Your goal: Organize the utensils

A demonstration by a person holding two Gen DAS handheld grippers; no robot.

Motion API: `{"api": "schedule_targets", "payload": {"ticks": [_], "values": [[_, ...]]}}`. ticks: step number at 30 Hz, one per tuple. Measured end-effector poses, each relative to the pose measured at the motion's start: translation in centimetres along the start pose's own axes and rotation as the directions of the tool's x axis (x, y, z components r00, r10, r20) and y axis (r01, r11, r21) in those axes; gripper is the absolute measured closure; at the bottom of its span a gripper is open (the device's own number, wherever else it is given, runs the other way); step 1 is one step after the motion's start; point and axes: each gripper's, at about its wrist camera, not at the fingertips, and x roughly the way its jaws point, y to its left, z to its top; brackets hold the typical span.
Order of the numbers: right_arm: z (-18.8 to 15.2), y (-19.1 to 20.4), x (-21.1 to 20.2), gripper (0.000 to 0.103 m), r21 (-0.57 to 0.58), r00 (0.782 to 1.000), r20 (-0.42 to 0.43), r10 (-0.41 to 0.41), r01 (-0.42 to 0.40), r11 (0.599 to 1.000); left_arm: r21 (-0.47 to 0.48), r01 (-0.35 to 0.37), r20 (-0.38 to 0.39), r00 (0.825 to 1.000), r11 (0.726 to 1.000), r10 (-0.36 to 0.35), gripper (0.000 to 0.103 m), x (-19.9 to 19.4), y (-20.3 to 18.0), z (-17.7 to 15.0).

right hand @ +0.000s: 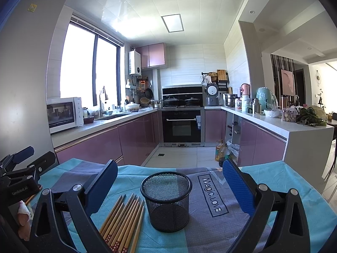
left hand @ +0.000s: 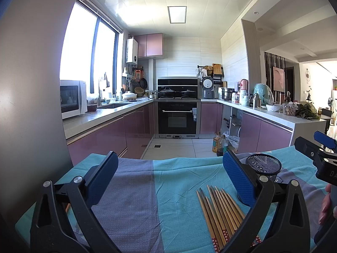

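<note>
Both tongs hover level above the worktop point(right hand: 284, 181), spread wide and empty – left tongs point(left hand: 168, 181) beside the chopsticks point(left hand: 219, 210), right tongs point(right hand: 169, 184) framing the upright cup point(right hand: 167, 200), chopsticks just left of it

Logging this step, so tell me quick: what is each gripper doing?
Left gripper: open, holding nothing.
Right gripper: open, holding nothing.

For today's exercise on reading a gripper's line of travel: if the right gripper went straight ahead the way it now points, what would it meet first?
Most likely the black mesh holder, standing upright on the cloth between the open fingers of the right gripper. The chopsticks lie left of that line. Depth is uncertain.
</note>
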Motion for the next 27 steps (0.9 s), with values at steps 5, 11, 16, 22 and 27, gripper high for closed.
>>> {"api": "schedule_targets", "payload": {"ticks": [5,11,16,22,27], "values": [[-0.02,0.01,-0.04,0.006,0.002,1.000,0.000,0.000,0.000,1.000,0.000,0.001,0.000,1.000,1.000,-0.001,0.005,0.01,0.00,0.01],[-0.07,-0.07,-0.08,0.006,0.002,1.000,0.000,0.001,-0.001,1.000,0.002,0.001,-0.002,1.000,1.000,-0.001,0.005,0.03,-0.22,-0.10],[-0.21,-0.11,0.02,0.006,0.004,1.000,-0.001,-0.001,0.001,1.000,0.002,0.002,-0.002,1.000,1.000,-0.002,0.005,0.06,-0.24,-0.09],[-0.24,-0.12,0.05,0.006,0.005,1.000,0.000,0.000,0.000,1.000,0.003,0.002,-0.003,1.000,1.000,-0.002,0.005,0.15,-0.38,-0.20],[-0.28,-0.11,0.13,0.006,0.006,1.000,-0.001,0.000,0.000,1.000,0.003,0.001,-0.004,1.000,1.000,-0.001,0.005,0.17,-0.38,-0.18]]}}
